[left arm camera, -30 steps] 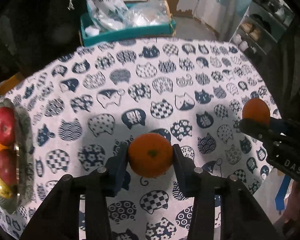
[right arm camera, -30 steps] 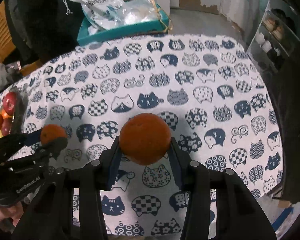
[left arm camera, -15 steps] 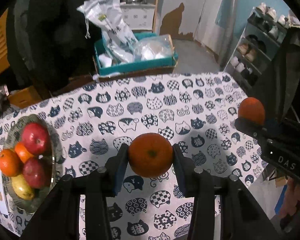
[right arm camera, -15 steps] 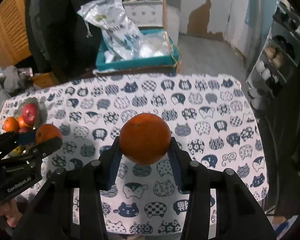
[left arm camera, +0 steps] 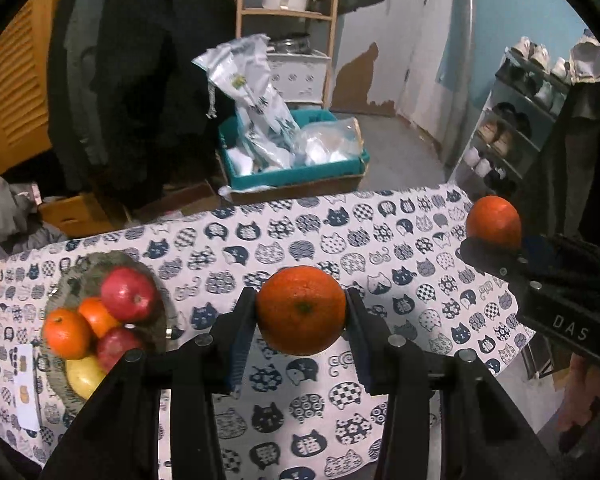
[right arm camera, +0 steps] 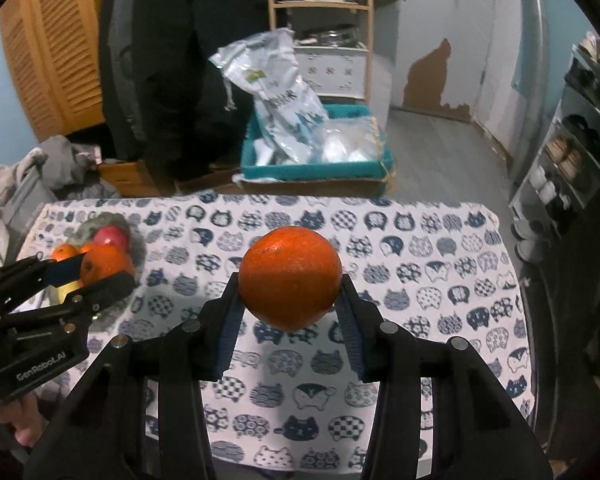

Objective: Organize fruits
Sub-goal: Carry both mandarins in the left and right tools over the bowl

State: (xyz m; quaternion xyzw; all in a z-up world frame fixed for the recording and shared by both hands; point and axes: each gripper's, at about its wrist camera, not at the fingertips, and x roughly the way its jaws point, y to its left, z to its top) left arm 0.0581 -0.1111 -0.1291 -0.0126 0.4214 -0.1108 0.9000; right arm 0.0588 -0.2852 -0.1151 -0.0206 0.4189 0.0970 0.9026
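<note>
Table (left arm camera: 380, 240) under cat-print cloth fills mid-frame. Beyond its far edge, upper centre: teal box (left arm camera: 296, 176) on the floor holding plastic bags (left arm camera: 256, 92). Left of frame: grey fruit bowl (left arm camera: 160, 320) on the cloth, holding two red apples, two oranges and a yellow fruit. Left gripper (left arm camera: 300, 312) clamps an orange (left arm camera: 300, 310) above the table, lower centre. Right gripper (right arm camera: 290, 280) pinches a second orange (right arm camera: 290, 278) likewise.
</note>
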